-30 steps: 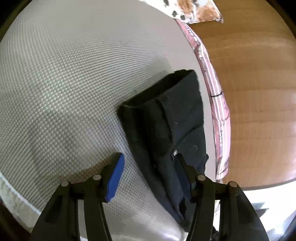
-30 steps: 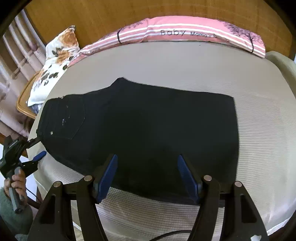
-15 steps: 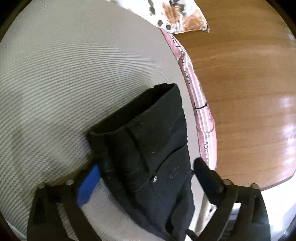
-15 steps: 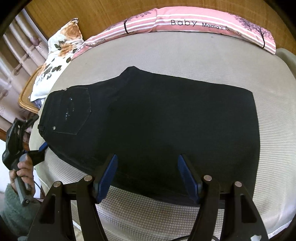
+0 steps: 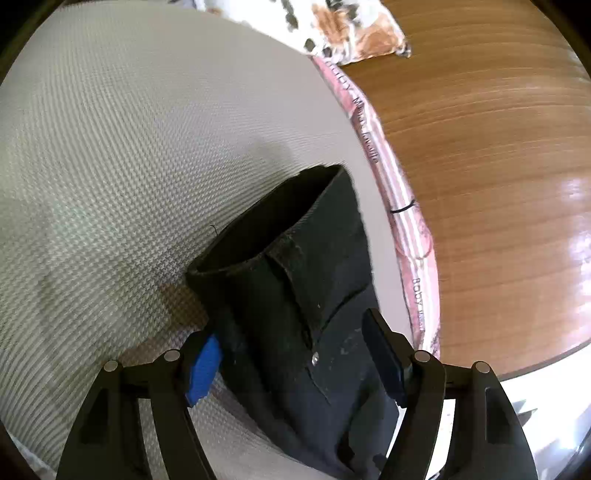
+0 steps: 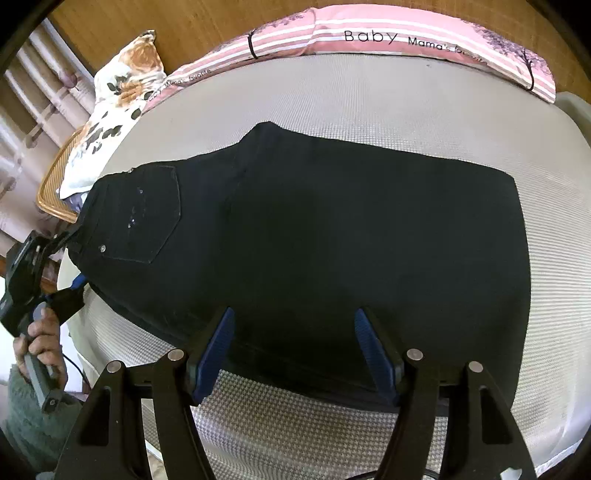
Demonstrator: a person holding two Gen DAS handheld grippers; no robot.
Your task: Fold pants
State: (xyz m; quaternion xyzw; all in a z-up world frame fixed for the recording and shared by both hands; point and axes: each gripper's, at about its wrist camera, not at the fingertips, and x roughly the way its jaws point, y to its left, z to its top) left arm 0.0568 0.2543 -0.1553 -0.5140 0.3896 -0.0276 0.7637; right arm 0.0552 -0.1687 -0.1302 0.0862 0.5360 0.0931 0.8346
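Observation:
Black pants (image 6: 332,240) lie flat on the grey bed cover (image 6: 369,103), folded lengthwise, waist and back pocket to the left. My left gripper (image 6: 74,258) is at the waist end, held by a hand (image 6: 40,336). In the left wrist view the left gripper (image 5: 291,332) straddles the waist of the pants (image 5: 295,288); its jaws are closing around it with a gap still showing at the right pad. My right gripper (image 6: 293,314) hangs open over the near long edge of the pants, gripping nothing.
A pink striped bolster (image 6: 369,33) runs along the far side of the bed. A floral pillow (image 6: 118,96) lies at the far left corner beside a wicker edge (image 6: 55,184). Wood panelling (image 5: 480,147) stands behind the bolster. Bare grey cover surrounds the pants.
The left gripper came in over the waist, spread its jaws wide around it, then narrowed them. The right gripper kept its opening and barely shifted.

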